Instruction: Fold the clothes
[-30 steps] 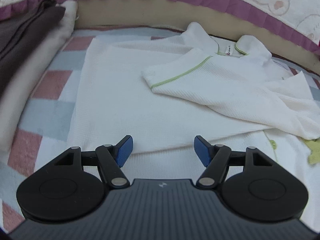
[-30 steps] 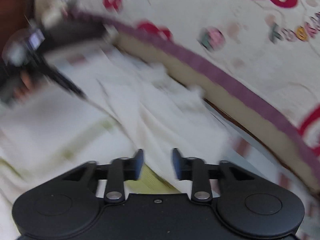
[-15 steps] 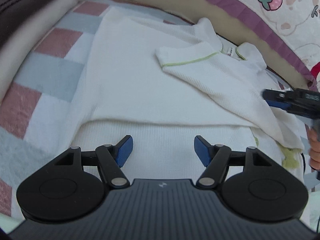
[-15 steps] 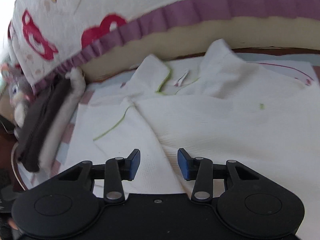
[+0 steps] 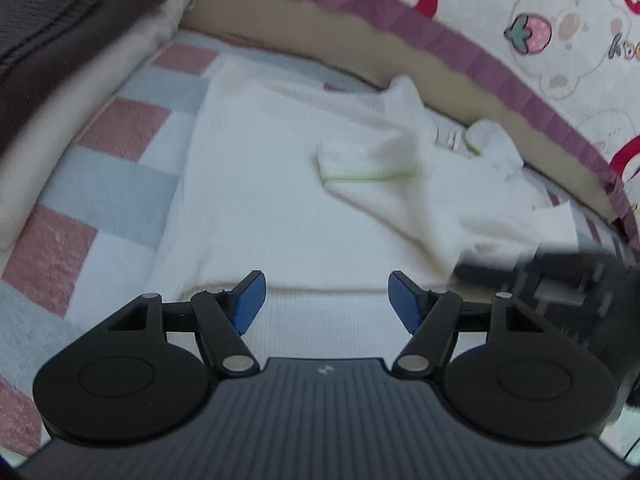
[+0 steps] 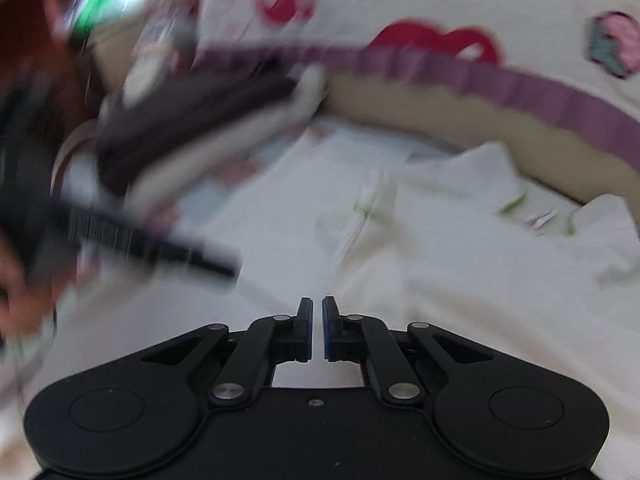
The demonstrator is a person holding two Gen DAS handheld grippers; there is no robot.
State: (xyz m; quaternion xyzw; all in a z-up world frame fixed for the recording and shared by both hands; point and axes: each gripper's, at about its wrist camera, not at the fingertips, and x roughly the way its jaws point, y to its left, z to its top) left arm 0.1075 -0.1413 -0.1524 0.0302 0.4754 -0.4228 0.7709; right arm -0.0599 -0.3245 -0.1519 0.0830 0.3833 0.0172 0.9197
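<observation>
White knit cloth is lying spread across the checked blanket [image 5: 120, 184] on the bed: a shirt [image 5: 280, 200] with green trim, one sleeve [image 5: 368, 164] already lying folded in over the chest and the collar [image 5: 492, 140] resting at the far edge. So the folding is looking about a third done (the other sleeve and the lengthwise folds are, I judge, left to do). The left hand-held gripper [image 5: 323, 300] is hovering over the near hem with its blue pads wide apart, grasping nothing. The right hand-held gripper [image 6: 315, 320] is sitting low over the shirt's right side with its pads nearly touching; the view is badly smeared, so whether a pinch of fabric is lying between them I cannot tell. A stack of folded clothes [image 5: 60, 40], dark over cream, is lying on the blanket's left side, clear of the shirt. The purple-edged quilt [image 5: 520, 80] is crowding the collar end, leaving little room there.
</observation>
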